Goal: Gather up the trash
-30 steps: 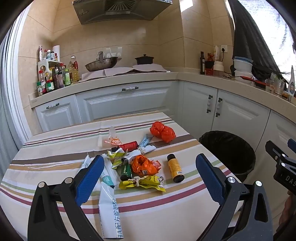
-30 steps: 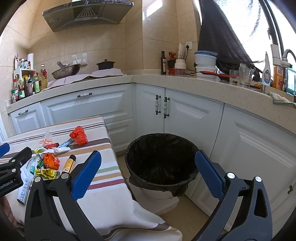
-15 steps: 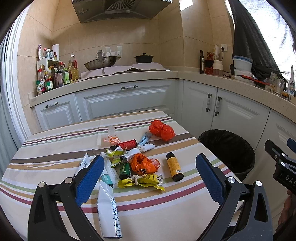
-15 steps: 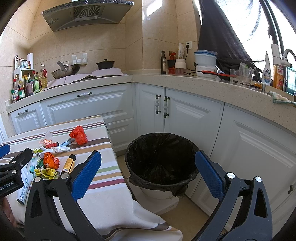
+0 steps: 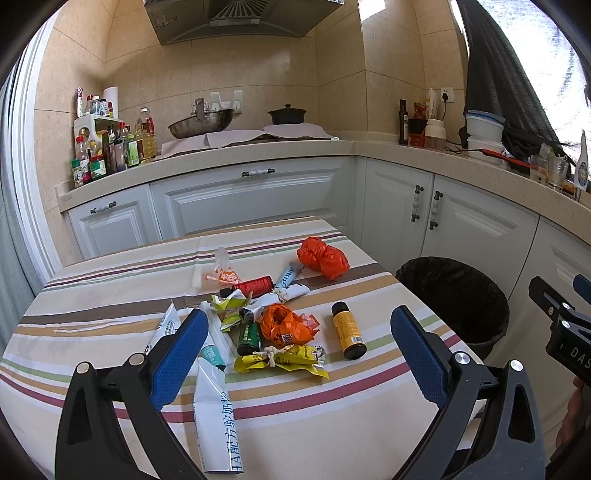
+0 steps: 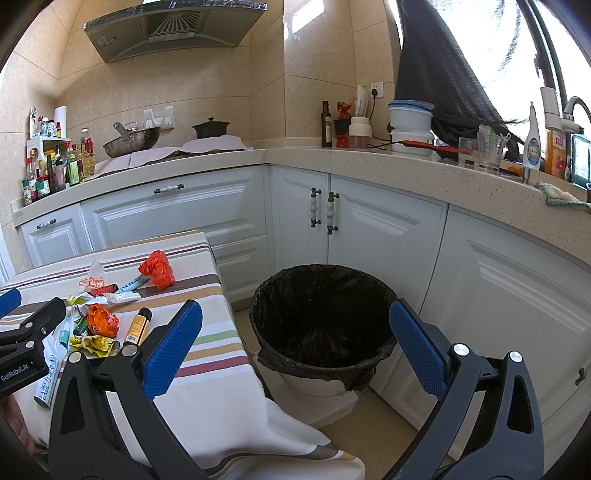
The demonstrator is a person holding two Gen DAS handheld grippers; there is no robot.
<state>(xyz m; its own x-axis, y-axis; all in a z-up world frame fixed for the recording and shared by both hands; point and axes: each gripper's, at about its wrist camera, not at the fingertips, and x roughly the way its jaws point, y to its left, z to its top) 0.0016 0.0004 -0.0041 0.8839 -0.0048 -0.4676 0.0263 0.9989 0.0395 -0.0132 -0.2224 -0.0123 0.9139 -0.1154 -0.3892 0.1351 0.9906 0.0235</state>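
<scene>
The table (image 5: 110, 295) is viewed from above its near edge by the left wrist camera; the bin (image 6: 321, 325) is faced closely by the right. Both are shared by the two views.

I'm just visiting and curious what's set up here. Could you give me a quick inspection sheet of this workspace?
Surface: striped tablecloth on a table.
Job's things: bin with black liner on the floor beside the table; yellow bottle, orange bag, yellow wrapper, white pouch lying on the cloth.
Clutter: condiment bottles on the counter.
Grippers: left gripper and right gripper open, empty.
Cables: black cord at the wall socket.
Surroundings: white cabinets, range hood.
</scene>
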